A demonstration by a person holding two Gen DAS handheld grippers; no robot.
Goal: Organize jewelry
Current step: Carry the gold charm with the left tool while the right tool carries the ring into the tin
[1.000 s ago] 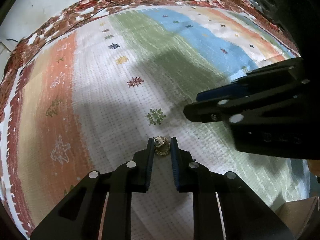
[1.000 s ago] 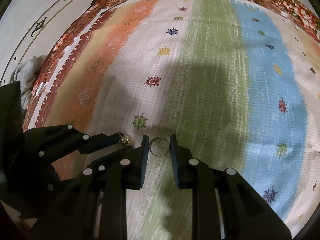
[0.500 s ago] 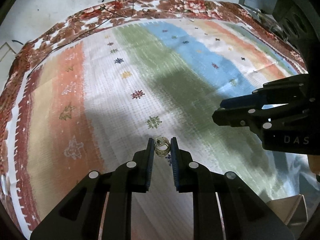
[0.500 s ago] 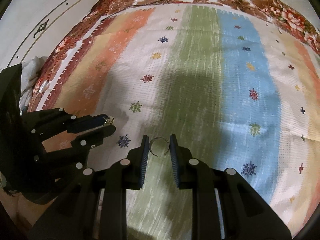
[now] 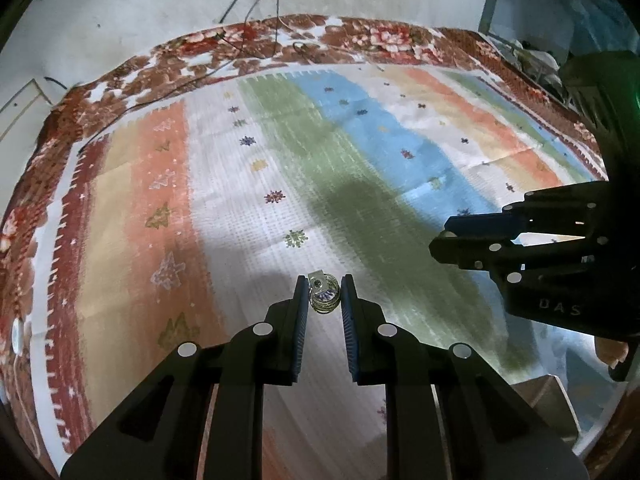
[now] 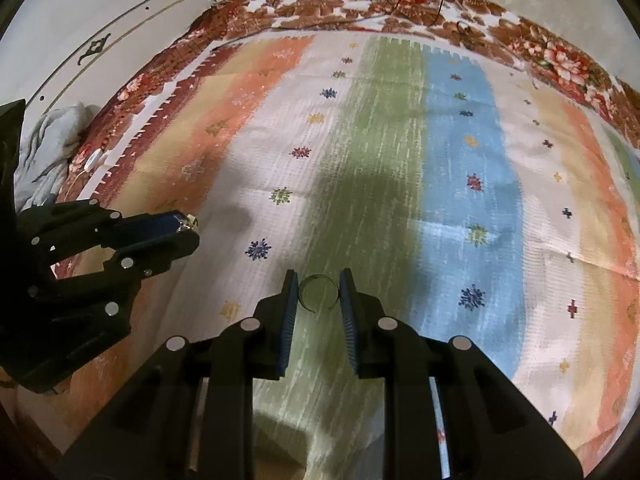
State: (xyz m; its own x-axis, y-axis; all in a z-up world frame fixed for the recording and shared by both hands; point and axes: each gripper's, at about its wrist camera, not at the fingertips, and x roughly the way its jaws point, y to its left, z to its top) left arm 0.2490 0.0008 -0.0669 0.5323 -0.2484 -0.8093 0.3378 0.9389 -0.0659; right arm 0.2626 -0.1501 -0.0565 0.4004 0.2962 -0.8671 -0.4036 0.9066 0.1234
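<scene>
Left gripper clamped on a gold ring with a small tag, pinched between the fingertips, held above the striped cloth. Right gripper clamped on a thin open silver bangle, its gap facing back toward the gripper body, also at the tips, above the green stripe. The two grippers sit well apart; each shows at the edge of the other's view. A cardboard box sits down-right of the left jaws.
</scene>
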